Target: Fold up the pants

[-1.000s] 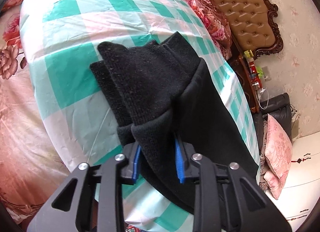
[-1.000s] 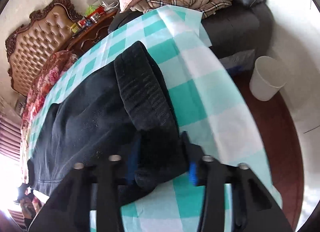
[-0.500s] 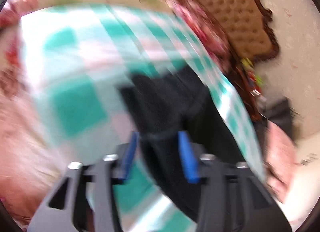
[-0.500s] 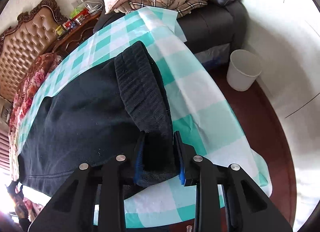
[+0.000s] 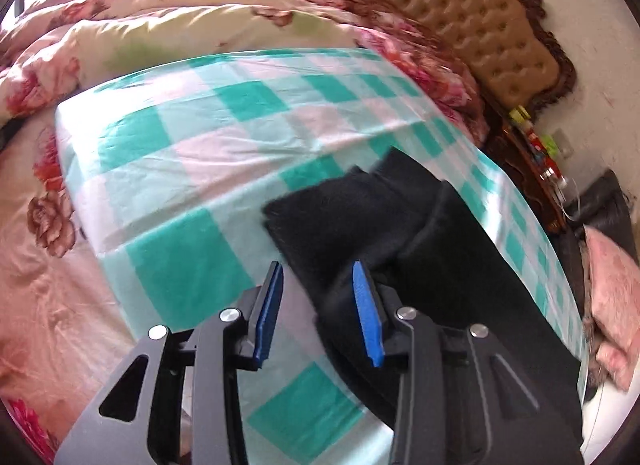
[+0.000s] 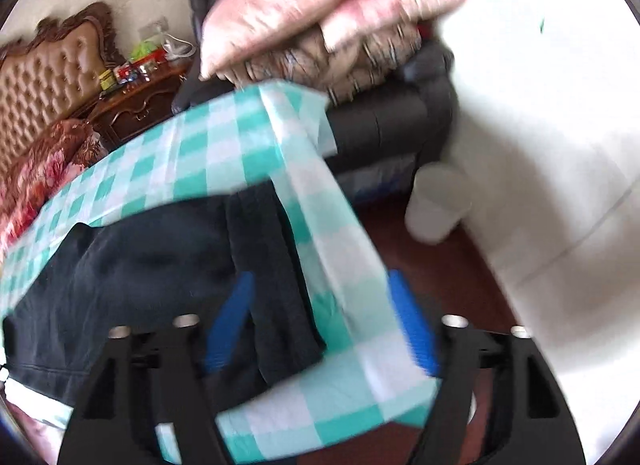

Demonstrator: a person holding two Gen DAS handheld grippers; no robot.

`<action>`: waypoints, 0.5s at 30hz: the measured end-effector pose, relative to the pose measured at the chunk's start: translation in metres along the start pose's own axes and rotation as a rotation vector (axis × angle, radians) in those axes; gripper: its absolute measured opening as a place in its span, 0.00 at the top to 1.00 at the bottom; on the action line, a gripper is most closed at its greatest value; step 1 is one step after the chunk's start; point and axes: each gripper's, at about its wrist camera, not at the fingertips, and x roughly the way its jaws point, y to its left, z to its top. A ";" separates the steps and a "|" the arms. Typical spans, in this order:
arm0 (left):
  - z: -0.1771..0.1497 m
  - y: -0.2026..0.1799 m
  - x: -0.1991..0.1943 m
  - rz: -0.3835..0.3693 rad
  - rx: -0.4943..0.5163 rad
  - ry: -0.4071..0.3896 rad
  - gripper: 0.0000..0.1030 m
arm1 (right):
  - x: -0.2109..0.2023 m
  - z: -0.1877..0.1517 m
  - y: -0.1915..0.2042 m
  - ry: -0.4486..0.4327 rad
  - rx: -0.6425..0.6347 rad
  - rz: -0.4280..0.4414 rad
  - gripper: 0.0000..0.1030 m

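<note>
While both grippers hang above the black pants (image 5: 420, 233), we read each view separately. From the left wrist view, we see the left gripper (image 5: 318, 309) with its blue pads (image 5: 269, 311) apart and nothing clamped; the ribbed cuff end of the pants lies just ahead of them on the teal-and-white checked cloth (image 5: 192, 169), with the floral quilt (image 5: 168, 37) and tufted headboard (image 5: 472, 25) beyond. Only the right wrist view shows the folded edge of the pants (image 6: 276, 265) running toward the cloth's corner (image 6: 304, 161), the right gripper (image 6: 320, 321) spread wide and empty, a white bin (image 6: 438, 207) on the floor, and a pink pillow (image 6: 320, 1) on a dark sofa (image 6: 392, 121); this view is blurred
</note>
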 end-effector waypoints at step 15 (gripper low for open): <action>-0.022 -0.120 -0.034 -0.030 0.498 -0.231 0.55 | 0.099 0.030 0.164 -0.020 -0.282 0.035 0.11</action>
